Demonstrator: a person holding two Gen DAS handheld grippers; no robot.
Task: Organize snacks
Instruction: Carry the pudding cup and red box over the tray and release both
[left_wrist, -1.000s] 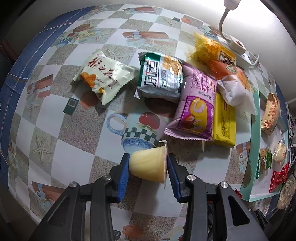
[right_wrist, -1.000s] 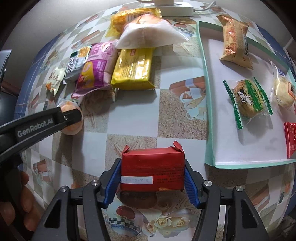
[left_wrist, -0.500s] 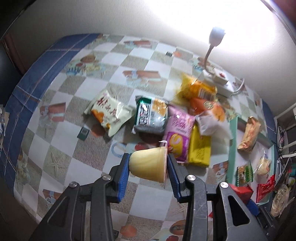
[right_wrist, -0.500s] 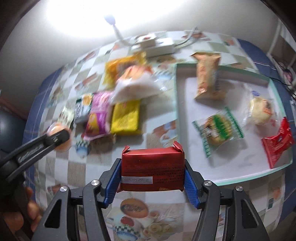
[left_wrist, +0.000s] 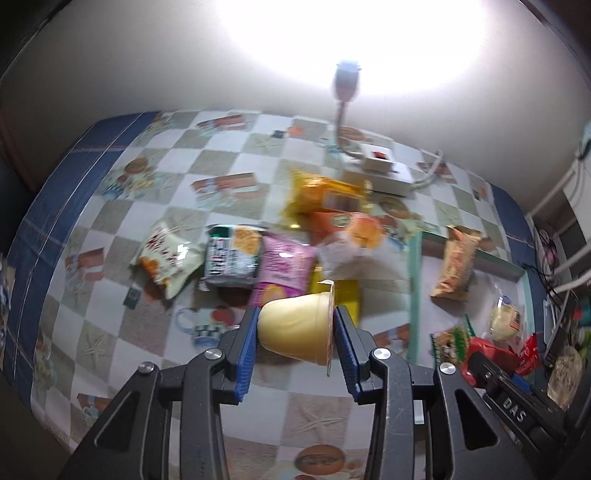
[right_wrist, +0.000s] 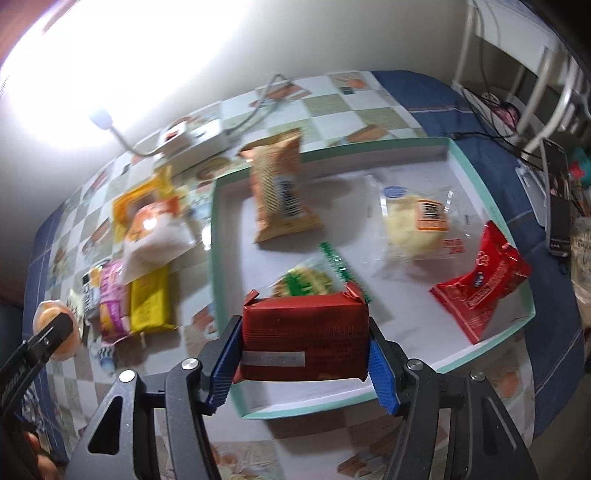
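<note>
Right gripper (right_wrist: 306, 354), fingers clamped on the red packet (right_wrist: 303, 338) at lower centre, hangs over the tray (right_wrist: 221, 177); best lowered onto bare floor beside the wrapped cookie (right_wrist: 306, 282). Left gripper (left_wrist: 295, 349), clamped on the jelly cup (left_wrist: 295, 330), shows the bench (left_wrist: 144, 325) snacks at centre frame; the right view alone shows the whole tray.

We lift both grippers higher: the red pack (right_wrist: 303, 334) now hangs over the tray (right_wrist: 491, 334), the cup (left_wrist: 297, 329) farther above the table (left_wrist: 110, 295).
</note>
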